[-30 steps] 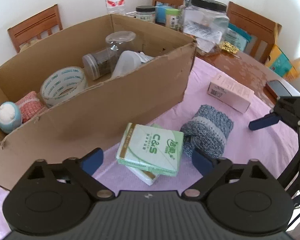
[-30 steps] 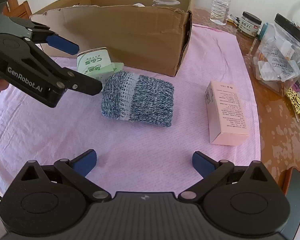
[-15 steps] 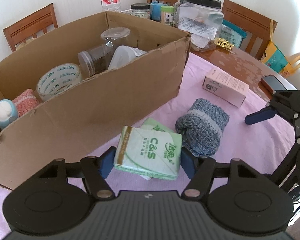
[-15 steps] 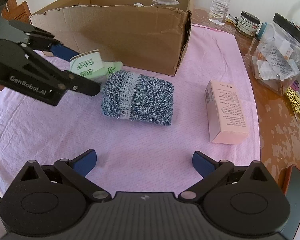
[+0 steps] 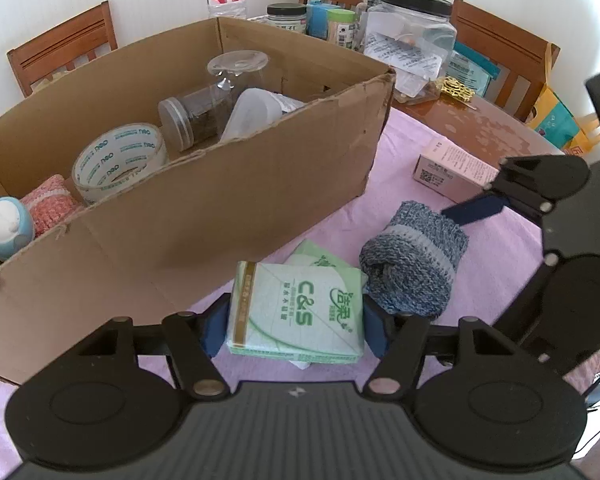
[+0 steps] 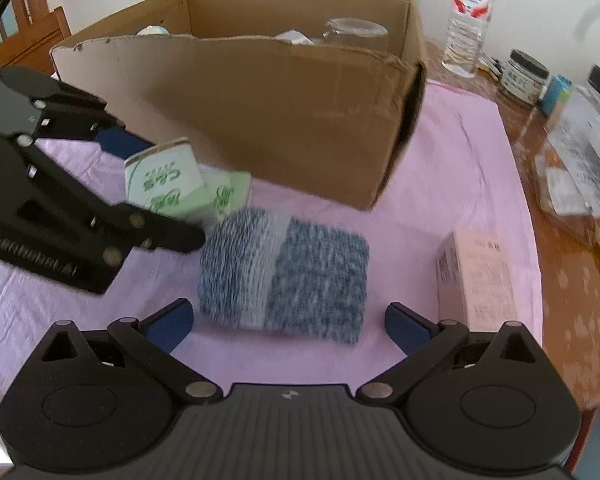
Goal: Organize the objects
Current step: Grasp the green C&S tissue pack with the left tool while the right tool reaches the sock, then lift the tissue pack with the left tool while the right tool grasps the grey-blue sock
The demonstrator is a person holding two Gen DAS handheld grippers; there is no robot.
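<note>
Table (image 5: 480,120): brown wood, mostly under a pink cloth (image 5: 500,264) that everything I'm working on lies upon.
Box (image 5: 204,216): open cardboard, standing on the cloth just beyond my left gripper; inside it I see a tape roll (image 5: 118,162), a lidded jar (image 5: 190,120) on its side, a clear glass (image 5: 236,68), a white tub (image 5: 256,112), a pink knit piece (image 5: 50,208) and a small blue-and-white figure (image 5: 6,232).
Knit roll (image 6: 284,276): blue-grey, lying on the cloth in front of the box, between the tissue packs and the pink carton (image 6: 476,276), touching the packs' edge.
Right gripper (image 6: 288,320): my jaws are spread wide with nothing in them — the knit roll lies just ahead of the tips, not between the pads; this view is blurred.
Left gripper (image 5: 296,320): jaws closing, both blue pads (image 5: 216,324) pressed against the sides of the top tissue pack — I am pinching it.
Tissue pack (image 5: 296,316): green, marked C&S, caught between my left pads, tilted in the right view, near the box's front wall.
Second pack (image 5: 316,256): same green, lying on the cloth under and behind the gripped one, beside the knit roll.
</note>
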